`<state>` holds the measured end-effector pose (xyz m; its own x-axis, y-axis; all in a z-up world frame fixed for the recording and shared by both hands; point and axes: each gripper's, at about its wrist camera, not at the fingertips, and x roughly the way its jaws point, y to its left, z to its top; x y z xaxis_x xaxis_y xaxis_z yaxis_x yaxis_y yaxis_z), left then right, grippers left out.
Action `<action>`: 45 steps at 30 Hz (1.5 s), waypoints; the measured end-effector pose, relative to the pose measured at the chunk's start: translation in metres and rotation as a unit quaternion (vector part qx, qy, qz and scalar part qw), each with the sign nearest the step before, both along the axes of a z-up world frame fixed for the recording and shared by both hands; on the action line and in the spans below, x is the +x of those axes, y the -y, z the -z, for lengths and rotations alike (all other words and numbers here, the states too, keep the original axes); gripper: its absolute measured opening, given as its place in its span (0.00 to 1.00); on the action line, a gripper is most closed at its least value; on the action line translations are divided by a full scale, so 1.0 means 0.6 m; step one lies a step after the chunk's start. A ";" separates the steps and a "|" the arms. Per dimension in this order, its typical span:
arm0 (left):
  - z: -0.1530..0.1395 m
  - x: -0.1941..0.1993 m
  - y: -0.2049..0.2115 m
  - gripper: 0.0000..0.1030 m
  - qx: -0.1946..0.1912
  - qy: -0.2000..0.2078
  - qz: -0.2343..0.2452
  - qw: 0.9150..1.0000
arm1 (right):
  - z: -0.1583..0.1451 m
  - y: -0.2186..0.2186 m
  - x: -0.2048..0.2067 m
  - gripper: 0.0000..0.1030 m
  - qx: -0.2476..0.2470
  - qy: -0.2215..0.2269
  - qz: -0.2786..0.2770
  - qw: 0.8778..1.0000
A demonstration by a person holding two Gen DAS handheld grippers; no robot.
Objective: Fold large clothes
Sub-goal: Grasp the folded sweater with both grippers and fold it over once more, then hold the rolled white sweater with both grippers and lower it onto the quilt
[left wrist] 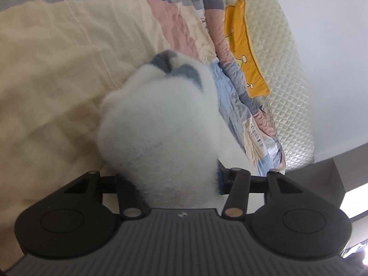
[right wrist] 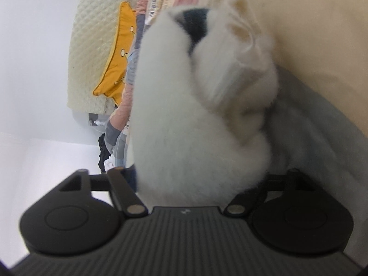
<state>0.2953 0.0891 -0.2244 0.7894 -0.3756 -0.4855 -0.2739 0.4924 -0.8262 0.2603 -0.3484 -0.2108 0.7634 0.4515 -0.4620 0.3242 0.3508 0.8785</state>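
The left gripper [left wrist: 171,181] had its jaws about half closed on a thick bunch of the white fluffy garment [left wrist: 158,124], and the right gripper [right wrist: 200,184] held another bunch of the same garment [right wrist: 195,124] with its jaws a little wider. The garment hung in front of both cameras, above the bed [left wrist: 57,69]. I judged that the soft, bulky pile could slip out of the jaws if they pinched only the loose fur, or the fold could come out uneven. The fabric looked plush with dark blue patches; the bed cover was cream, quilted and wrinkled, beside a yellow pillow [left wrist: 243,53].
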 end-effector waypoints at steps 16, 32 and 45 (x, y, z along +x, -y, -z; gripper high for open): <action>-0.139 -0.019 0.018 0.51 -0.021 0.124 0.053 0.991 | -0.174 0.036 -0.057 0.57 -0.045 0.164 -0.023 0.985; -0.374 0.216 0.298 0.51 -0.030 0.229 0.164 0.959 | -0.388 0.274 -0.014 0.57 -0.090 0.301 0.060 0.947; -0.236 0.409 0.613 0.51 -0.006 0.166 0.234 0.958 | -0.252 0.480 0.078 0.57 -0.093 0.218 0.136 0.962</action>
